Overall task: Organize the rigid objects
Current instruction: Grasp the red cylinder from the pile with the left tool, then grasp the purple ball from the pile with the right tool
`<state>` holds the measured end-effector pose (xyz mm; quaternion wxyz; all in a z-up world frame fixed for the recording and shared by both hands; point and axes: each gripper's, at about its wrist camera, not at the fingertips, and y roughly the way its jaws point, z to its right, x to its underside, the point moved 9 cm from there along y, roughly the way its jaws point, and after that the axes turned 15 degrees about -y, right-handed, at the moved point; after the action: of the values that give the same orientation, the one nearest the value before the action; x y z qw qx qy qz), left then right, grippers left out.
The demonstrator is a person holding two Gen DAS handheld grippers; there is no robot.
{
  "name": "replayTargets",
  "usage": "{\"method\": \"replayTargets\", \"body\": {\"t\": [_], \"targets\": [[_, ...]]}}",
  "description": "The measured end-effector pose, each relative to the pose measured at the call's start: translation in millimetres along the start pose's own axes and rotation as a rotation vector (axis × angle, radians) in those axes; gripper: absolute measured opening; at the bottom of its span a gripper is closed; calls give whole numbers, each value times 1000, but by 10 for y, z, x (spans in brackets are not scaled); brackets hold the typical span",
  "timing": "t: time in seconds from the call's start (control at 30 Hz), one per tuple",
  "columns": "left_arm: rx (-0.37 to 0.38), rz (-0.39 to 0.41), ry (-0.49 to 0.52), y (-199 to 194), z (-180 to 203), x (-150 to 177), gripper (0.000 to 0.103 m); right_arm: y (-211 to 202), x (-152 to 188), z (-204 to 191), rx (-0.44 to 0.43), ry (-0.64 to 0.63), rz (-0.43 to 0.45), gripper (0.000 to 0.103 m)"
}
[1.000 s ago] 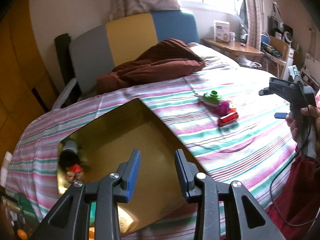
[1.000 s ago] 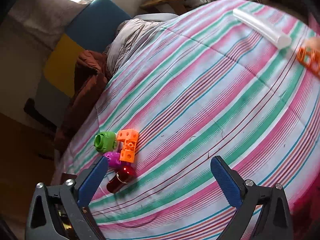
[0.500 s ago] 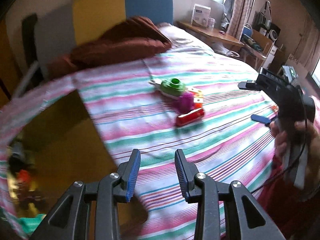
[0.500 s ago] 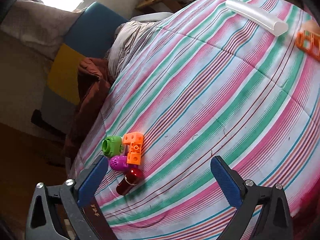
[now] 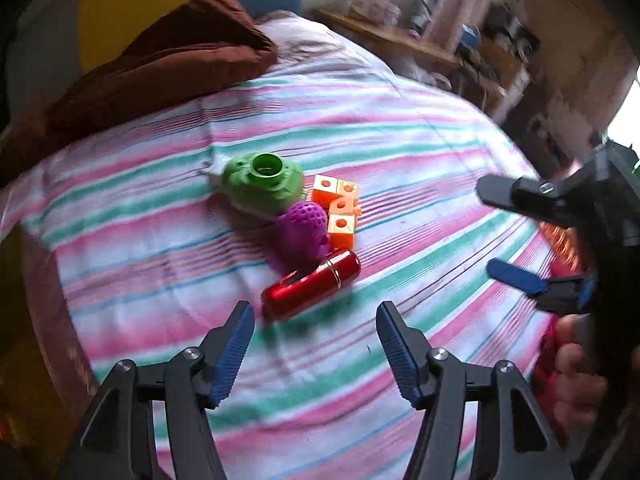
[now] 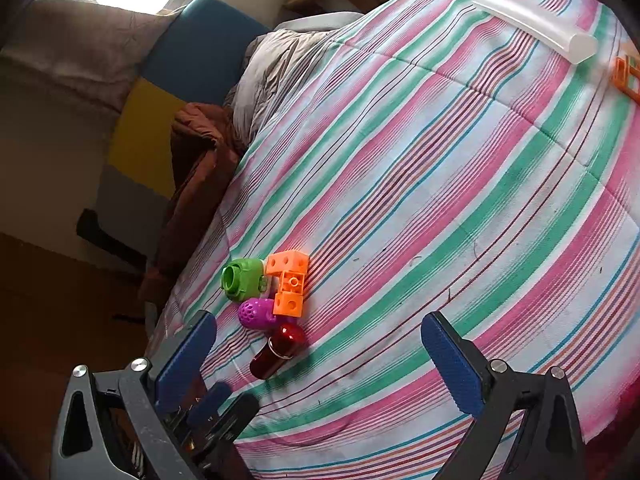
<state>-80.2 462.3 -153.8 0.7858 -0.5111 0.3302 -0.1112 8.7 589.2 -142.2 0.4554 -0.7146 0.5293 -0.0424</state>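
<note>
A small heap of toys lies on the striped bedspread [image 5: 400, 152]: a green round piece [image 5: 262, 188], an orange block piece [image 5: 339, 210], a purple perforated ball [image 5: 302, 232] and a red metallic tube [image 5: 310, 284]. My left gripper [image 5: 314, 340] is open and empty, just short of the red tube. The heap shows in the right wrist view too: green piece [image 6: 242, 280], orange piece [image 6: 289, 282], purple ball [image 6: 256, 313], red tube [image 6: 278, 350]. My right gripper [image 6: 320, 360] is wide open and empty, above the bed beside the heap.
A brown blanket [image 5: 160, 64] lies bunched at the head of the bed. A clear plastic tube [image 6: 532, 18] and an orange frame piece [image 6: 626, 74] lie at the far right of the bed. A wooden desk [image 5: 384, 38] stands beyond the bed.
My left gripper has swung from the gold tray toward the toy heap and opened wider. The right gripper has moved slightly nearer the heap.
</note>
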Motion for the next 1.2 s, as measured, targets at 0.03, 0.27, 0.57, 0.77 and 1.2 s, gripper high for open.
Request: {"method": "replayTargets", "body": {"t": [0.03,0.27,0.57,0.77,1.2], "targets": [[-13,-8,21,43,17,-19,64,8,4,-8,-6,-2,-4,103],[-19,-32,72,325,124,-148,64,16,10,-47,-24,-18,-7,103],[-14,-23,-25,260,-11,172,26,-11,-12,-109,16,-87,12,103],[20,21,-17,-69,-33,770,26,70,61,-164,78,-178,-35,103],[3,158,101,-328,-84,1231,26,415,390,98,278,-290,-259,103]]}}
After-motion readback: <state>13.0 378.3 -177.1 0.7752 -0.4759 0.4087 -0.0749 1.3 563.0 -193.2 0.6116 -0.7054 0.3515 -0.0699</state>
